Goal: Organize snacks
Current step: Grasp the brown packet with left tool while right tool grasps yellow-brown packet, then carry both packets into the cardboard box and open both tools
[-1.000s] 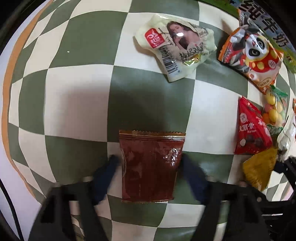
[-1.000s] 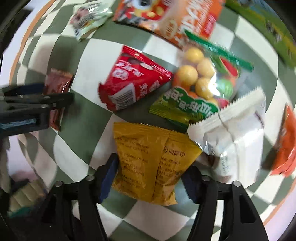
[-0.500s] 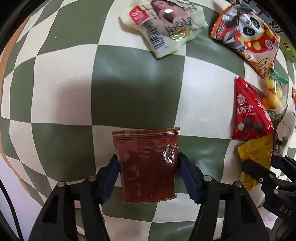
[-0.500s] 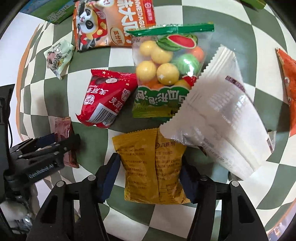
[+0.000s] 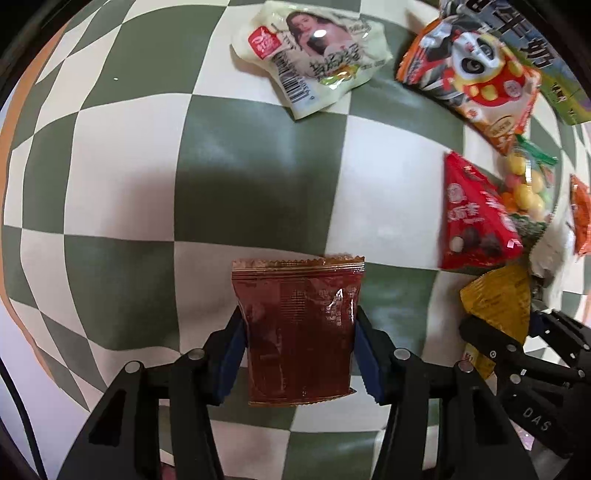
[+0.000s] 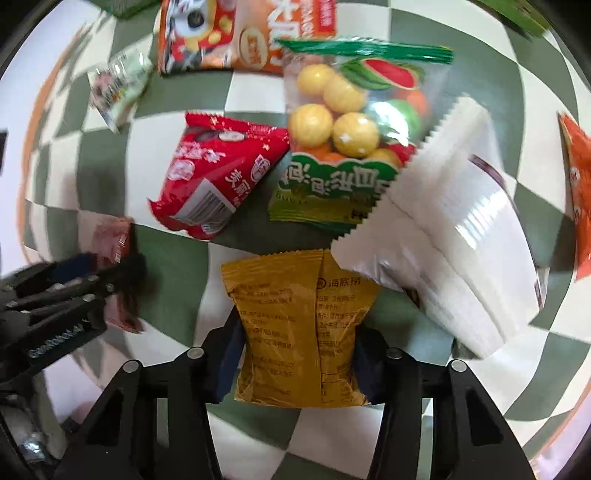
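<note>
Gripping a dark red glossy foil snack sachet (image 5: 298, 328) between its blue pads, the left hand-held gripper (image 5: 298, 354) holds it above the green-and-white checkered desk (image 5: 251, 166). The right hand-held gripper (image 6: 295, 354) clamps a mustard-yellow crinkled snack packet (image 6: 295, 325), beside a white serrated-edge pouch (image 6: 454, 251) and a red triangular packet (image 6: 218, 173).

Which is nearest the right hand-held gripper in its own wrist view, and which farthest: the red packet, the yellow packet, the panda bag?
1. Yellow packet: held between the fingers of the right hand-held gripper.
2. Red packet: ahead, slightly left.
3. Panda bag: farthest, at the top edge.
</note>
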